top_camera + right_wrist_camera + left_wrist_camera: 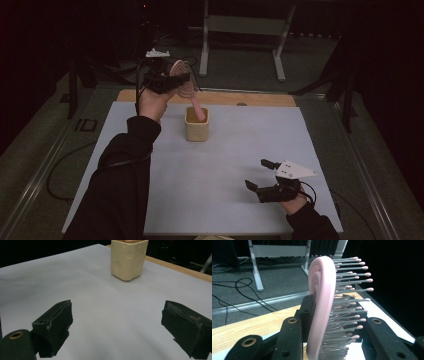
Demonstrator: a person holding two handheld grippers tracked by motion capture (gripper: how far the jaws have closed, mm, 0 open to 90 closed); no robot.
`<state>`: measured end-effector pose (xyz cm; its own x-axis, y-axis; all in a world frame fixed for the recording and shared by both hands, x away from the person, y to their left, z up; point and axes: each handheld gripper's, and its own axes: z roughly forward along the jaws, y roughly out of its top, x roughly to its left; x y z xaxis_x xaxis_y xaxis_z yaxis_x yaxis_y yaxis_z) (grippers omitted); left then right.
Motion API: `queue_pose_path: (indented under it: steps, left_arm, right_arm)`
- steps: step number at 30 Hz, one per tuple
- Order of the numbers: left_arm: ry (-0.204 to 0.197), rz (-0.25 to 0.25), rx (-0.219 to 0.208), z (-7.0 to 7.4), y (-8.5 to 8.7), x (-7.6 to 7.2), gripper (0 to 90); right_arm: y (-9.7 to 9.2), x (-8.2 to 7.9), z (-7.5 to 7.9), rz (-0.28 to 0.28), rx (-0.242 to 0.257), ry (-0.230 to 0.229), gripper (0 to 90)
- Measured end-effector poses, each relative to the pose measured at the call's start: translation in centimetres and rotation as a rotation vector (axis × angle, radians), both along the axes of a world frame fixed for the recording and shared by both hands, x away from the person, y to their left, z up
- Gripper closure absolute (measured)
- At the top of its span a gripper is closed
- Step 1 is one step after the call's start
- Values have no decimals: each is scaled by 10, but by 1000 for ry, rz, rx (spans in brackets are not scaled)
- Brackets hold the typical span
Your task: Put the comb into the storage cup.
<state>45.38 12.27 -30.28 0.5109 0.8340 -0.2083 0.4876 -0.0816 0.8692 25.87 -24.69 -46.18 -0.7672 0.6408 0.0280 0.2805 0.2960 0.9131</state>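
The left gripper (167, 80) pinches the pink hairbrush (182, 82) by its head, handle down inside the cream cup (196, 129); the right gripper (265, 175) rests spread, well apart

White sheet (225, 165) covered wooden table (260, 99), centre frame; metal stand (245, 25) stood upper centre; cables (55, 175) lower left.

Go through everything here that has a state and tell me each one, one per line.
Pink hairbrush: gripped by its head, tilted, handle end down inside the holder.
Cream holder: upright on the table, brush handle in it.
Left tongs: shut on the hairbrush head, raised above the table.
Right tongs: open, nothing between the jaws, low over the table near its front edge.
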Motion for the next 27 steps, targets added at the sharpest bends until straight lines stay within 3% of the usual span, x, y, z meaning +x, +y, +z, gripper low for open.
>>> queue_pose_path:
  steps: [27]
  left_arm:
    - [57,4,-9,-38,-1,9,651]
  right_arm:
    - [0,0,0,2,0,0,97]
